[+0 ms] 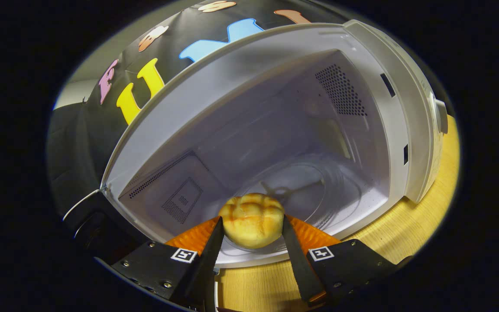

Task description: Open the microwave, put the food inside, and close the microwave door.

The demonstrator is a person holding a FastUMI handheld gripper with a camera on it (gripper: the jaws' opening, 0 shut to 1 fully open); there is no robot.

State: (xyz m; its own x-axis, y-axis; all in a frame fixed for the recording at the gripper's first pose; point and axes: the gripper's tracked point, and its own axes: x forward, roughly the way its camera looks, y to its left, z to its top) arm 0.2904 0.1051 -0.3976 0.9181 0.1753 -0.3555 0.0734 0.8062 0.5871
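A round golden bread bun (251, 221) with a scored top sits between my two fingers, and my gripper (251, 227) is shut on it, both fingers pressing its sides. Right ahead stands the white microwave (418, 130) with its cavity wide open. The bun hangs just over the cavity's front sill, near the edge of the glass turntable (314, 186). The dark microwave door (98, 225) is swung out beside my left finger.
The microwave stands on a light wooden tabletop (405, 225), which shows below my fingers and past the microwave's control side. The cavity walls carry perforated vent patches on both sides. Black booth cloth hangs behind the microwave.
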